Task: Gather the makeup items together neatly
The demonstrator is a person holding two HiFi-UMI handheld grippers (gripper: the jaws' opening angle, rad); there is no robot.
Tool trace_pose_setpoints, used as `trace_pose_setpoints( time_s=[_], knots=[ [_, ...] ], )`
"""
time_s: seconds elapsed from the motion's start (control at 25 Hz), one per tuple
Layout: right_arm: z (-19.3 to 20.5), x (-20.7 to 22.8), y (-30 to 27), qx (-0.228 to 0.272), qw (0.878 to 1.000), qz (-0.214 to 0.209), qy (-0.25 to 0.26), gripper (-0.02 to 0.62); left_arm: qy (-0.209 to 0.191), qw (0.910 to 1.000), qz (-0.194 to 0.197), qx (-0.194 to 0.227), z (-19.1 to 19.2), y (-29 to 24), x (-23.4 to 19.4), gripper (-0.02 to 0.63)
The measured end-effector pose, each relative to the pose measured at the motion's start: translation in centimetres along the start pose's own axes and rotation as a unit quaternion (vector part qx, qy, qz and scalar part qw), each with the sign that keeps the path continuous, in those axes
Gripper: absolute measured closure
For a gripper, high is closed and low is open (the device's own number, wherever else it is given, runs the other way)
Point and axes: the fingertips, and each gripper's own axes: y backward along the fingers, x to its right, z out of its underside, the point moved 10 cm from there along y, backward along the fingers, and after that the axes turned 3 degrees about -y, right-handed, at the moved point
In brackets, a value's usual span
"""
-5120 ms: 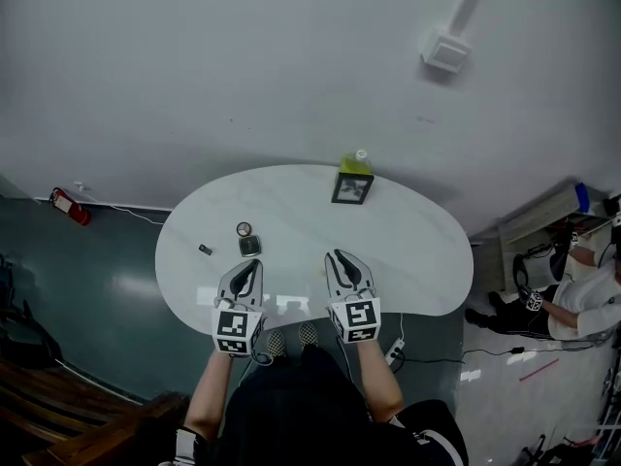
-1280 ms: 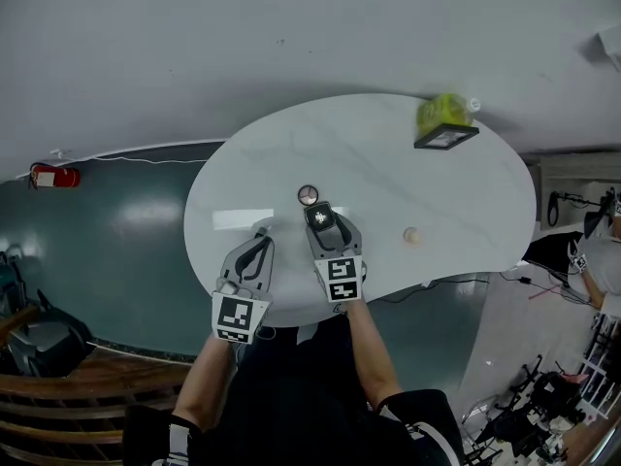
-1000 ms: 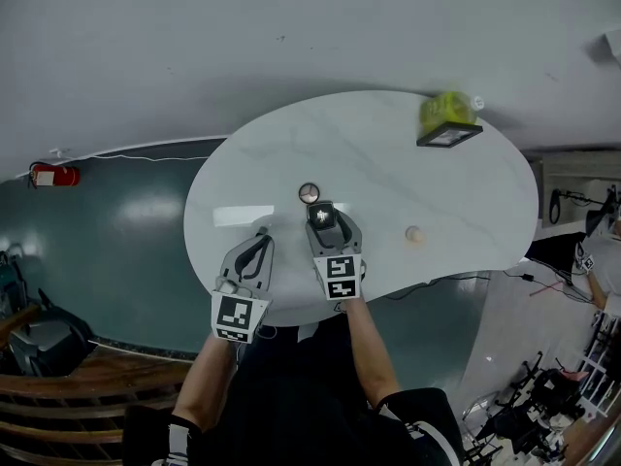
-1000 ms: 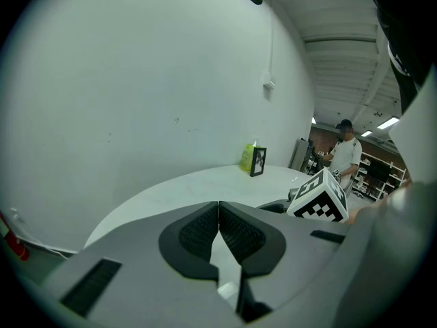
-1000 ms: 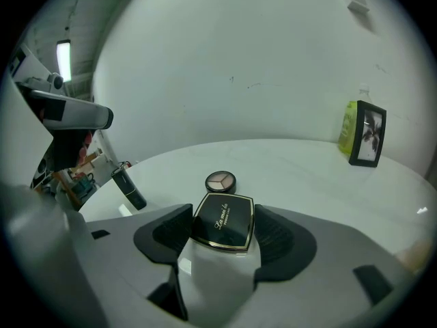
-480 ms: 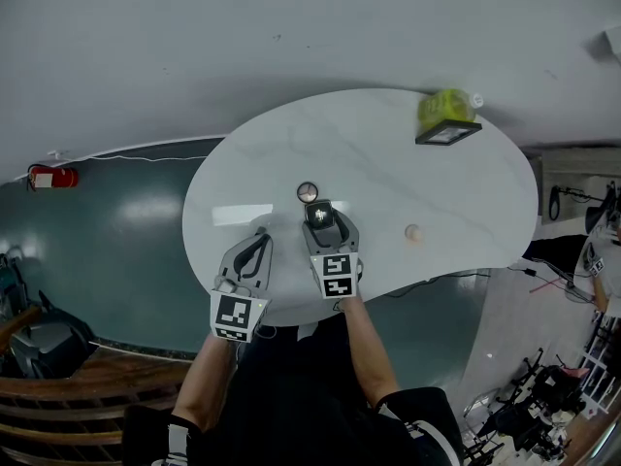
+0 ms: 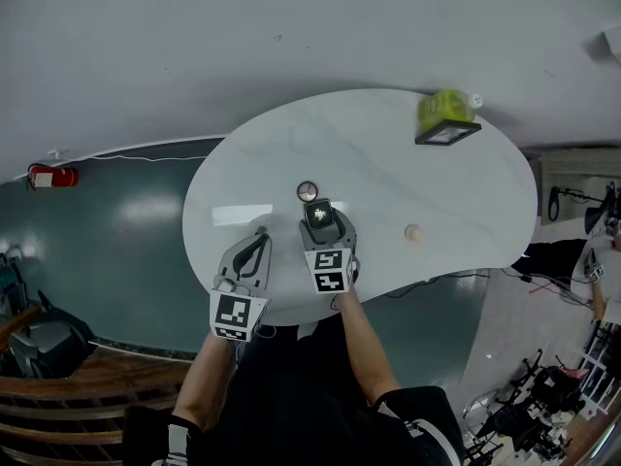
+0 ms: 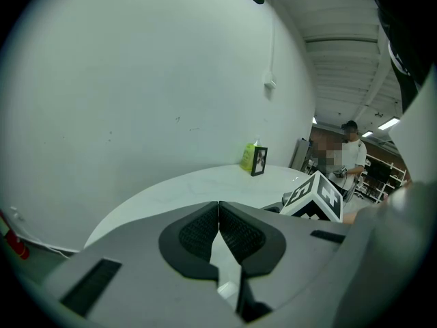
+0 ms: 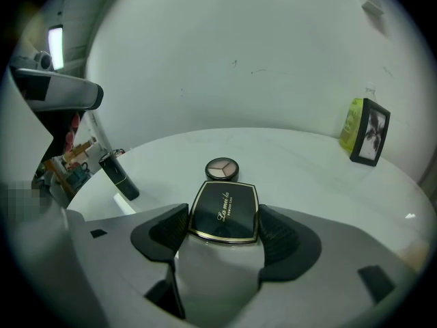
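A black square compact (image 9: 224, 212) with gold script lies flat on the white table (image 7: 388, 178), just behind a small round eyeshadow pan (image 9: 222, 169). My right gripper (image 9: 222, 225) straddles the compact. Its jaws have just been opening, and the pads stand at the compact's two sides without pressing it. In the head view the compact (image 7: 317, 214) and the round pan (image 7: 308, 191) sit close together. A black lipstick tube (image 9: 119, 178) stands to the left. My left gripper (image 7: 254, 245) hovers near the front edge, shut and empty, with its pads (image 8: 205, 227) meeting at the tip.
A small beige ball (image 7: 412, 232) lies to the right on the table. A black photo frame (image 7: 446, 133) and a yellow-green bottle (image 7: 441, 108) stand at the far right edge by the white wall. People and shelves are beyond the table's right side.
The right gripper has eased back a little toward me and tipped, with the compact staying on the table beside the round pan. The left gripper has not moved.
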Motion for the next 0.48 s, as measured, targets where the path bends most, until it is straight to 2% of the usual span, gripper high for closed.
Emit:
trace_pose_setpoints(
  time_s=[0.48],
  knots=[
    [-0.3,0.9,0.8,0.019,1.0,-0.004,0.001,0.291,-0.002,0.9998,-0.02,0.003,-0.1,1.3,0.5,0.586]
  ],
)
